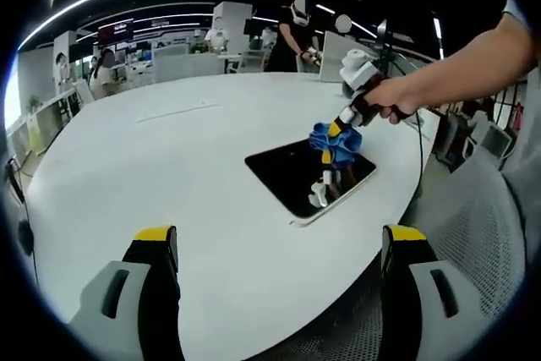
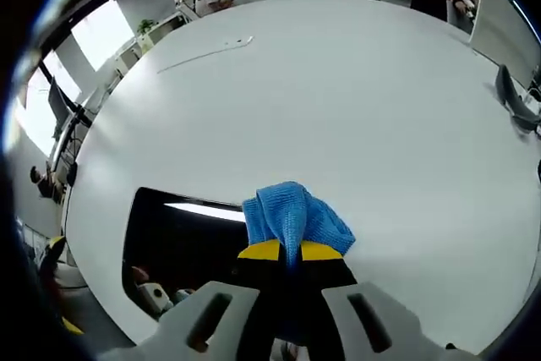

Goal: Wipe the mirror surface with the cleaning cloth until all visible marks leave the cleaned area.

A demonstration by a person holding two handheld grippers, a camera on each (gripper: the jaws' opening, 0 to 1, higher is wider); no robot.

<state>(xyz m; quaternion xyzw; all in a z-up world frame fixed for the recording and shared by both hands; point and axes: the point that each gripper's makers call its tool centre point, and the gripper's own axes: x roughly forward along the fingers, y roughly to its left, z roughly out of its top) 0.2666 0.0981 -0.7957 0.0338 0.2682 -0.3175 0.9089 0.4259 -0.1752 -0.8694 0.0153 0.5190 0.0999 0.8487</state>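
A dark rectangular mirror (image 1: 300, 177) lies flat on the white round table (image 1: 169, 166), near its right edge. A hand holds my right gripper (image 1: 333, 134) over the mirror's far right part, shut on a bunched blue cleaning cloth (image 1: 336, 141) that touches the glass. In the right gripper view the blue cloth (image 2: 294, 219) sticks out between the yellow-tipped jaws of the right gripper (image 2: 290, 251), with the mirror (image 2: 182, 238) to its left. My left gripper (image 1: 279, 243) stands open near the table's front edge, apart from the mirror, with nothing between its fingers.
A grey mesh chair (image 1: 473, 234) stands at the table's right edge. A person (image 1: 296, 35) stands beyond the table's far side, with desks and monitors behind. A thin white cable-like strip (image 2: 203, 52) lies on the far tabletop.
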